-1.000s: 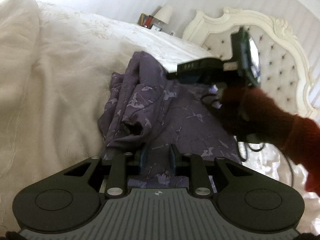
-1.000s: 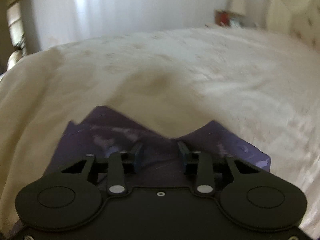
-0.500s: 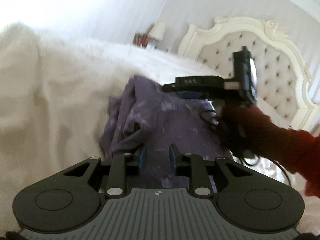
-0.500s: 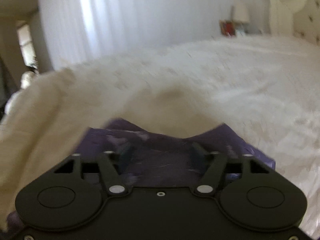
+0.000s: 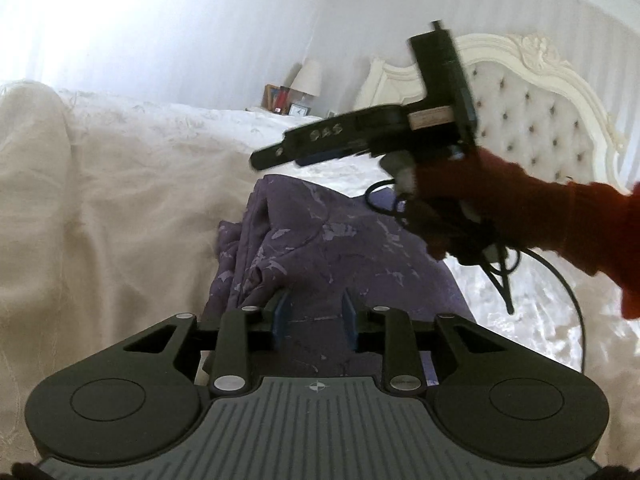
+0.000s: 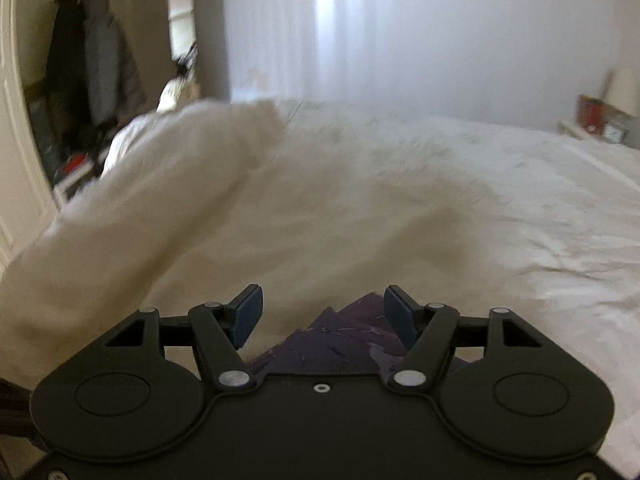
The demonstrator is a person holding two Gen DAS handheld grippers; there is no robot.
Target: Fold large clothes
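A purple patterned garment (image 5: pixel 340 248) lies bunched and partly folded on the cream bedspread (image 5: pixel 120 200). My left gripper (image 5: pixel 314 316) hovers over its near edge with its blue pads a moderate gap apart and nothing between them. My right gripper (image 6: pixel 322 314) is open wide and empty, lifted above the garment (image 6: pixel 344 340), of which only a purple corner shows below the fingers. In the left wrist view the right gripper (image 5: pixel 276 156) is held in a red-sleeved hand above the garment's far side.
A white tufted headboard (image 5: pixel 540 92) stands at the right, with a nightstand holding a lamp (image 5: pixel 306 80) behind the bed. A rumpled duvet ridge (image 6: pixel 180 184) rises on the left. Coats (image 6: pixel 92 68) hang by a doorway. A black cable (image 5: pixel 560 280) dangles from the right gripper.
My right gripper opened, let go of the purple garment and rose up and away from it. My left gripper stayed at the garment's near edge and tilted up slightly.
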